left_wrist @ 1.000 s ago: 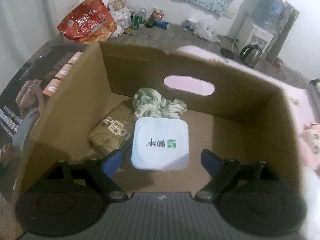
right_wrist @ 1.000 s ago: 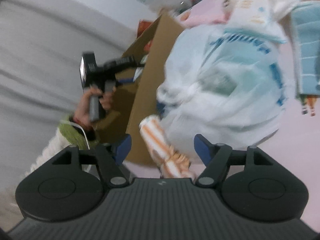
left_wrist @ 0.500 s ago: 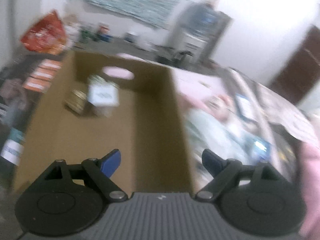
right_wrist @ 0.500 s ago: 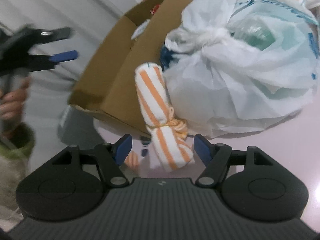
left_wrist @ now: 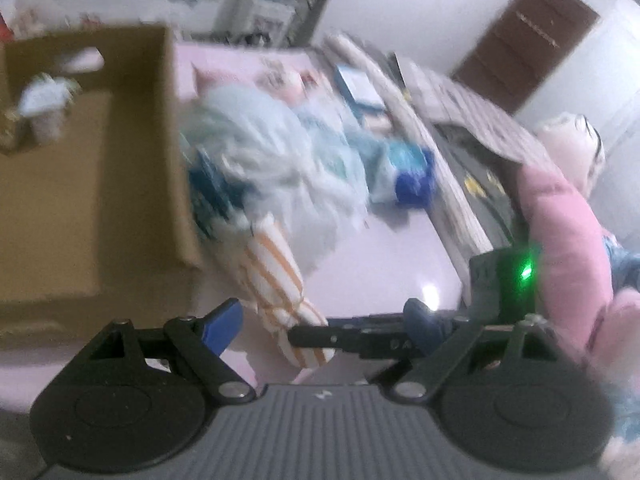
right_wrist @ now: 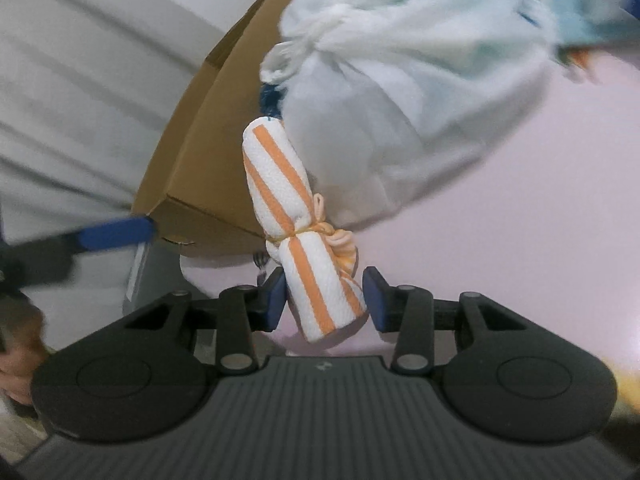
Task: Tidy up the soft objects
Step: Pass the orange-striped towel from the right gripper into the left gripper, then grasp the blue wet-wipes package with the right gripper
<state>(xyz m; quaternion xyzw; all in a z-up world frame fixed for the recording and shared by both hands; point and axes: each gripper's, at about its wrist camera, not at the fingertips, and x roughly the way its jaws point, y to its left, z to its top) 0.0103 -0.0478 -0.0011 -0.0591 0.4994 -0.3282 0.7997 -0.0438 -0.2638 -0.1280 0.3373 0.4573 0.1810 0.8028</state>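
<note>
Our right gripper (right_wrist: 324, 294) has just been closing around the near end of the orange-striped rolled towel (right_wrist: 290, 216), pads not clearly pressing yet. The roll lies on the pink bed (right_wrist: 500, 220), its long axis running away from us beside the cardboard box (right_wrist: 200, 172). Our left gripper (left_wrist: 322, 320) hovers wide and empty, farther off.
</note>
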